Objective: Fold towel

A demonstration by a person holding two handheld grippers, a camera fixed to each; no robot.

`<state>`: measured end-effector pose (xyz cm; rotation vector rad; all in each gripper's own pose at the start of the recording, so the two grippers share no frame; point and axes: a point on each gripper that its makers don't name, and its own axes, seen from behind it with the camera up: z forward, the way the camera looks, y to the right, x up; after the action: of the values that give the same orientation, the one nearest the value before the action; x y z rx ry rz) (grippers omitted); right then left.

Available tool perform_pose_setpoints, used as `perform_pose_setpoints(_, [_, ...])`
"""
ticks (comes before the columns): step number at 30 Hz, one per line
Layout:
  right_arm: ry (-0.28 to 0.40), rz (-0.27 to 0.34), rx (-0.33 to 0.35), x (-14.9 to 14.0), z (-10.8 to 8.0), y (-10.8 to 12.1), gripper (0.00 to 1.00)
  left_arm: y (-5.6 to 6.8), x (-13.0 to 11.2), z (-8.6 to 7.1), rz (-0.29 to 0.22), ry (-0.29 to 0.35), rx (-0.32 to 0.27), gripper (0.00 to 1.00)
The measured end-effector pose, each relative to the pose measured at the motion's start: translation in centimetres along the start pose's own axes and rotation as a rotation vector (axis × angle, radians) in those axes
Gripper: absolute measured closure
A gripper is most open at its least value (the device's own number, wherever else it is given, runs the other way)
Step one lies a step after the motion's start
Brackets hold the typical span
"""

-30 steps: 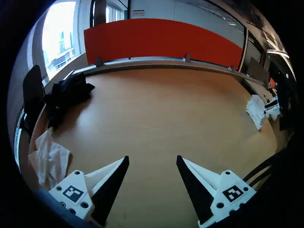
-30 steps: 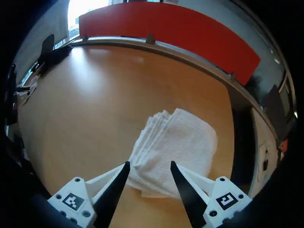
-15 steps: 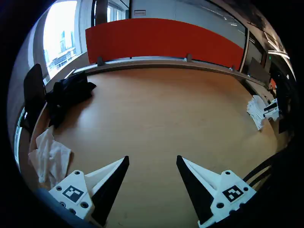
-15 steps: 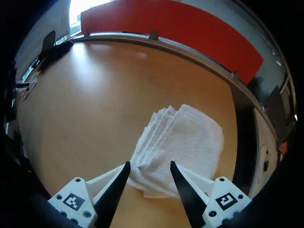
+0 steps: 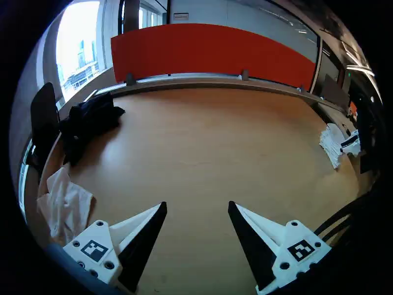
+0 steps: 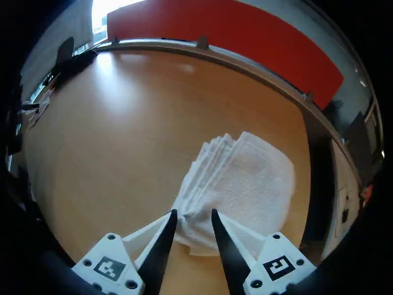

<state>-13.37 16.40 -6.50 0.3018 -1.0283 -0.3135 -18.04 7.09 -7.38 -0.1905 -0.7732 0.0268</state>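
In the right gripper view a folded white towel (image 6: 240, 182), layered with stepped edges on its left side, lies on the wooden table (image 6: 123, 137). My right gripper (image 6: 192, 216) has its fingers drawn in on the towel's near corner, and the cloth bunches between the tips. The left gripper view has that same towel (image 5: 331, 142) at the far right edge, with the other gripper (image 5: 351, 142) at it. My left gripper (image 5: 196, 206) hovers open above bare table, nothing between its fingers. A crumpled white cloth (image 5: 64, 204) lies at the table's left edge.
A black bundle of fabric (image 5: 86, 123) rests at the table's far left corner next to a dark chair (image 5: 42, 118). A red partition (image 5: 211, 49) runs along the table's far edge. In the right gripper view the table's right edge (image 6: 307, 162) passes just beyond the towel.
My right gripper's fingers have narrowed onto the towel's near corner and it has edged forward. The left gripper has stayed in place and open.
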Motion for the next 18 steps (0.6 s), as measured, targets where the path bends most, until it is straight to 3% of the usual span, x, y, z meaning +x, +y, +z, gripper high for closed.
perform_pose_setpoints(4, [0.005, 0.005, 0.008, 0.15, -0.05, -0.25, 0.66, 0.10, -0.12, 0.00, 0.002, -0.002, -0.001, 0.08])
perform_pose_setpoints(10, [0.009, 0.014, 0.023, 0.28, -0.12, -0.63, 0.74, 0.17, -0.24, 0.00, 0.001, -0.004, -0.001, 0.08])
perform_pose_setpoints(16, [0.009, 0.030, 0.038, 0.22, -0.12, -0.88, 0.92, 0.09, -0.18, 0.01, -0.001, -0.004, 0.000, 0.08])
perform_pose_setpoints(18, [0.010, 0.033, 0.040, 0.21, -0.14, -0.89, 0.94, 0.07, -0.17, 0.02, -0.002, -0.003, 0.000, 0.08])
